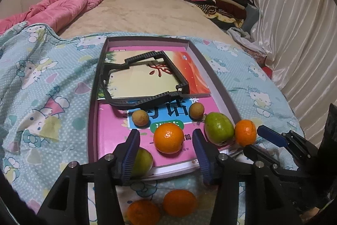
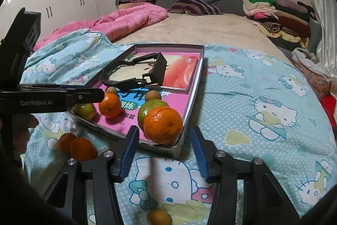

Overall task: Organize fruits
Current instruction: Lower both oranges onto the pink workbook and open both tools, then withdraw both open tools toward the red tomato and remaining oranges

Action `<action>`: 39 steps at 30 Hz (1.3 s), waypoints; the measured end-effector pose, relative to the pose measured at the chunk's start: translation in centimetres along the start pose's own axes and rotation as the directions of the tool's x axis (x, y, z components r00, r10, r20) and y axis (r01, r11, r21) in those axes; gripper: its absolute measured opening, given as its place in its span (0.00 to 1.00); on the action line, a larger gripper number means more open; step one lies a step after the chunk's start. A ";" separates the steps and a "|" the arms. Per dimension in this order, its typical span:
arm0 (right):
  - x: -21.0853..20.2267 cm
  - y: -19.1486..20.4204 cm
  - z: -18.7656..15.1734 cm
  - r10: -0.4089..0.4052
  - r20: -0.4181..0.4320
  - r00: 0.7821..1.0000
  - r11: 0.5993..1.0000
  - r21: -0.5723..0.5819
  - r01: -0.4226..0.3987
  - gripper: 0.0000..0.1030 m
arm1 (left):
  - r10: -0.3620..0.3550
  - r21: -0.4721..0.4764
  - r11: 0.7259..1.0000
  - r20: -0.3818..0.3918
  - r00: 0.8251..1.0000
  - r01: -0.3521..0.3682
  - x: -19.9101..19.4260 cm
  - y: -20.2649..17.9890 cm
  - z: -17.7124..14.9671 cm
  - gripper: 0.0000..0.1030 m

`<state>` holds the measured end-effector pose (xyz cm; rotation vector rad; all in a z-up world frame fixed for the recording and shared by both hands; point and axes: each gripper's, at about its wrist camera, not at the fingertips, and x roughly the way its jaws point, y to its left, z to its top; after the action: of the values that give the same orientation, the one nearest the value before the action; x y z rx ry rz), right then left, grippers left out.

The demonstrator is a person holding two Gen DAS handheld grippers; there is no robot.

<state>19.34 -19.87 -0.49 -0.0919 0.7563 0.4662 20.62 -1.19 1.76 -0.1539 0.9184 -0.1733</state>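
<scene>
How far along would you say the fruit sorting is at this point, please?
Partly done. Six fruits sit in the tray: two oranges, two green fruits and two small brown ones. Nothing is in hand: the left gripper and right gripper are both open and empty. Left: two oranges and a small fruit on the blanket.

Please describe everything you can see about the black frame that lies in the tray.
The black frame is a thin, angular outline, open in the middle, seemingly of hard plastic, with ribbed, stepped edges. It lies near the far end of the shallow tray, resting on the yellow and red book cover, which shows through its opening. In the right wrist view one end stands higher than the other. No fruit touches it, and neither gripper is near it.
</scene>
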 end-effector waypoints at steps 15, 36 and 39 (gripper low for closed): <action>-4.0 0.2 -0.3 -0.001 0.114 0.994 1.000 0.016 -0.001 0.71 | 0.009 -0.034 0.999 0.081 0.997 -0.006 -4.6 1.0 -0.9 0.79; -6.7 2.2 -1.3 0.053 0.148 0.988 0.999 0.003 -0.054 0.72 | 0.045 -0.039 0.998 0.109 0.993 -0.041 -7.6 1.8 -3.7 0.87; -6.9 2.6 -1.5 0.058 0.149 0.987 0.998 -0.001 -0.058 0.72 | 0.046 -0.038 0.998 0.103 0.994 -0.042 -7.7 2.0 -4.1 0.87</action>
<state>12.87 -20.52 3.32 -0.0310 0.6140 0.5211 12.91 2.13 4.88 -0.1742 0.8205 -0.1070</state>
